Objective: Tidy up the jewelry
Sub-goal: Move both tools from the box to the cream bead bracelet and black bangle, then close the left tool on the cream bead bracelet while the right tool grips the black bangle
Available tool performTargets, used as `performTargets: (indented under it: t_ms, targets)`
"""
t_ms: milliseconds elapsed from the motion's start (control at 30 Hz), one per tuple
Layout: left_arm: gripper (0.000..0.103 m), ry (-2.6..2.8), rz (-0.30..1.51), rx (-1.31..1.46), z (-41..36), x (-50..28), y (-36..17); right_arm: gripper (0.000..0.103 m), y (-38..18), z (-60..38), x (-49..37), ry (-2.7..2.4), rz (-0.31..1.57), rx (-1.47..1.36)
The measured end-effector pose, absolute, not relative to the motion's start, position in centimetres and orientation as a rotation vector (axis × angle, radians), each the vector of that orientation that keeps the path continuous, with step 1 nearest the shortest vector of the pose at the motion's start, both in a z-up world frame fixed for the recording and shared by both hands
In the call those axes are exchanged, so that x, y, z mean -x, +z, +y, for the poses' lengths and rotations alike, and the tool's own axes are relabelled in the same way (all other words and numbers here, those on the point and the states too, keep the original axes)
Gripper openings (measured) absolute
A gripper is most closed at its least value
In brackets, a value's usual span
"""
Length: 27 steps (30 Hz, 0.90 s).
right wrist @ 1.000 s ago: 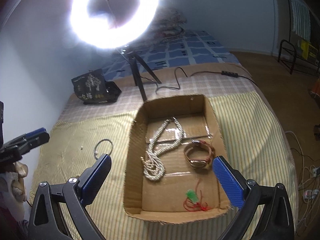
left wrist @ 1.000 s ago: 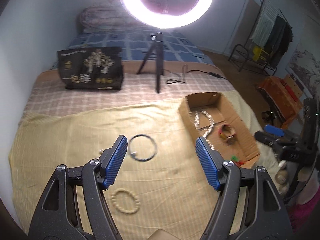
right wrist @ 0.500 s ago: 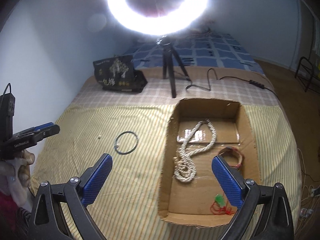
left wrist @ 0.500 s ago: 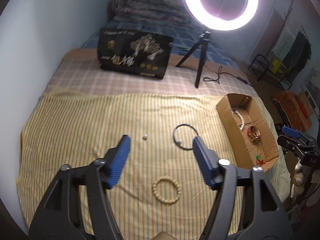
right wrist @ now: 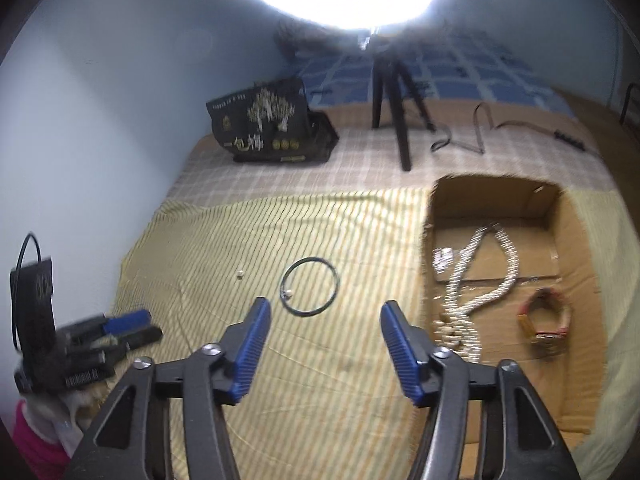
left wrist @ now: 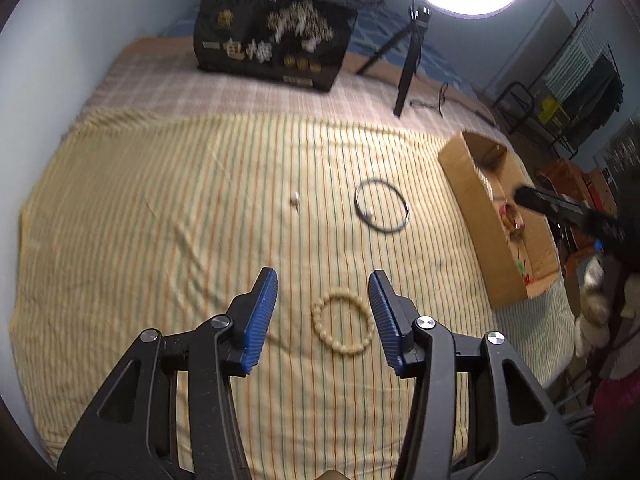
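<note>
We have swung both half-closed, empty tools off the cardboard box (right wrist: 492, 208): our left hand-held gripper (left wrist: 322, 292) now frames the bead bracelet (left wrist: 343, 327), and the right hand-held gripper (right wrist: 322, 320) nears the black ring (right wrist: 309, 286), both ready for pickup.

Left tongs (left wrist: 322, 298) and right tongs (right wrist: 322, 326) angled down, jaws narrowing, empty

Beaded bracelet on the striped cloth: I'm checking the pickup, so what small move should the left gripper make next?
Probably lower the left gripper and close on the beaded bracelet; its jaws have just been closing, yet it lies untouched between them.
</note>
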State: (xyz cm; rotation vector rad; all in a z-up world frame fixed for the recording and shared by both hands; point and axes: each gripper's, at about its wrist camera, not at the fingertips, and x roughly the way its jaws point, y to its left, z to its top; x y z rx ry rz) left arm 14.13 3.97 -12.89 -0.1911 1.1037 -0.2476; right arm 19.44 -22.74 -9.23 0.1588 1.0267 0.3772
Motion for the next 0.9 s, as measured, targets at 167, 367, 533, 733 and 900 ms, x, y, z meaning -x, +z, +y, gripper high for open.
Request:
performTargets:
  t_ms: [167,367,533,733,900]
  targets:
    - [0.045,-0.274,1.171,0.187,3.2,-13.7,-14.9,0.05,-11.6,-20.2,-21.2,0.371,1.088,-0.116]
    - [0.044,-0.278,1.228,0.192,3.0,-13.8,-16.7,0.038,-14.1,-18.9,-23.2,0.354,1.153,-0.115]
    - [0.044,-0.278,1.266,0.194,3.1,-14.0,-17.8,0.031,-15.8,-17.6,-24.4,0.341,1.192,-0.106]
    - [0.042,-0.278,1.298,0.203,3.2,-14.5,-18.9,0.025,-17.2,-16.9,-25.3,0.301,1.213,-0.07]
    - [0.041,-0.278,1.307,0.228,3.4,-15.0,-19.2,0.023,-18.3,-17.2,-25.9,0.276,1.235,-0.071]
